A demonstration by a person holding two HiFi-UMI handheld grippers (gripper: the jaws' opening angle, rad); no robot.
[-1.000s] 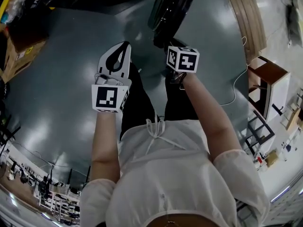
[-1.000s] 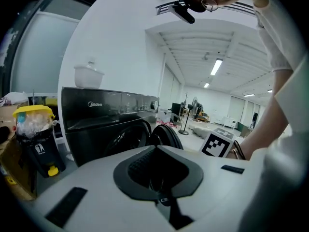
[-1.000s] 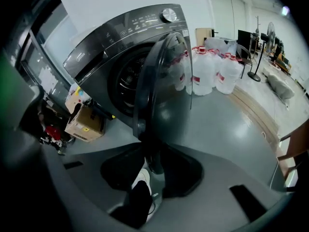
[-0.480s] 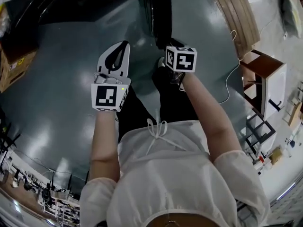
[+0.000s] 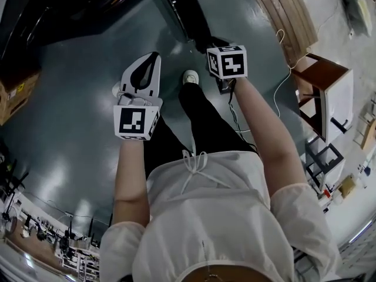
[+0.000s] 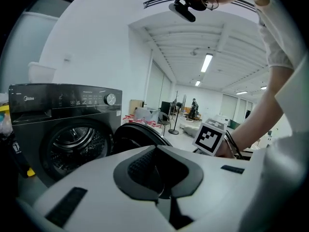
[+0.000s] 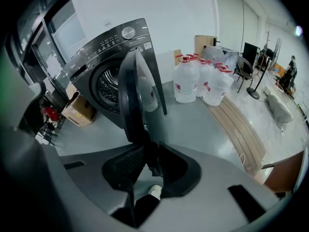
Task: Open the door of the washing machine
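Observation:
The dark washing machine stands with its round door swung wide open, the drum exposed. My right gripper points steeply down, shut on the door's rim, which runs down between the pads. In the head view the marker cube hides the right jaws, and the dark door reaches to just beyond the cube. My left gripper is shut with nothing in it. It hangs in the air left of the door, apart from it. The left gripper looks toward the machine.
Several large water jugs stand right of the machine, and a cardboard box to its left. Wooden boards lie on the grey floor, with a cable and a brown cabinet at the right. The person's legs and a white shoe are below the grippers.
The floor, the door and the boards have slid leftward in the head view as the person moved. A white shoe has stepped into sight. Both grippers keep their places in the picture.

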